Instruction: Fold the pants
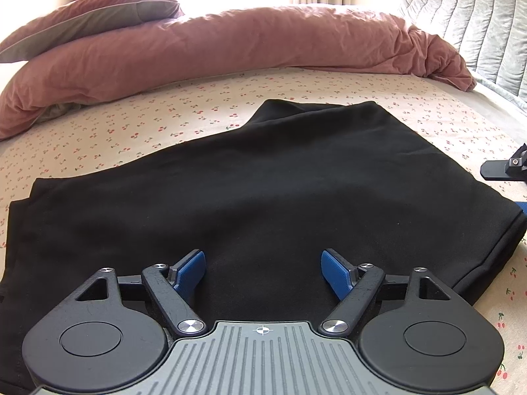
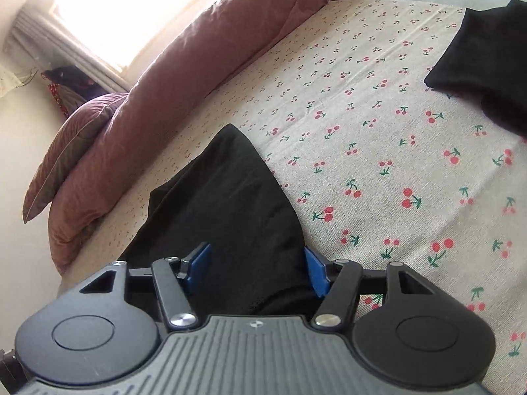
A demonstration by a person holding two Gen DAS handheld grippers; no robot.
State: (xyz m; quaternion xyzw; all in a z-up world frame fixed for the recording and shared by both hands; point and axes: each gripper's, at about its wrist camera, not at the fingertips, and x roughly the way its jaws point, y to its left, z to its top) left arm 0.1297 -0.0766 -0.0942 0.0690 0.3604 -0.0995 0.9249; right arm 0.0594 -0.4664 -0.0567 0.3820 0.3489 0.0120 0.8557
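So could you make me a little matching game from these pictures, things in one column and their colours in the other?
Things:
1. pants
2. duvet
3. bedsheet
4. pads of the left hand-held gripper

Colours:
a. blue
b. cream with red cherries
c. black
d. dusty pink

Pairs: 1-c, 2-d, 3-b, 4-a

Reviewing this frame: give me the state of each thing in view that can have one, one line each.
black pants: lying partly folded on the bed, one edge between the right gripper's pads.
left gripper: open, over the pants, holding nothing.
right gripper: open, black fabric between its pads, not visibly pinched.
pink duvet: bunched along the far side.
cherry-print sheet: spread flat.
pillow: resting on the duvet.
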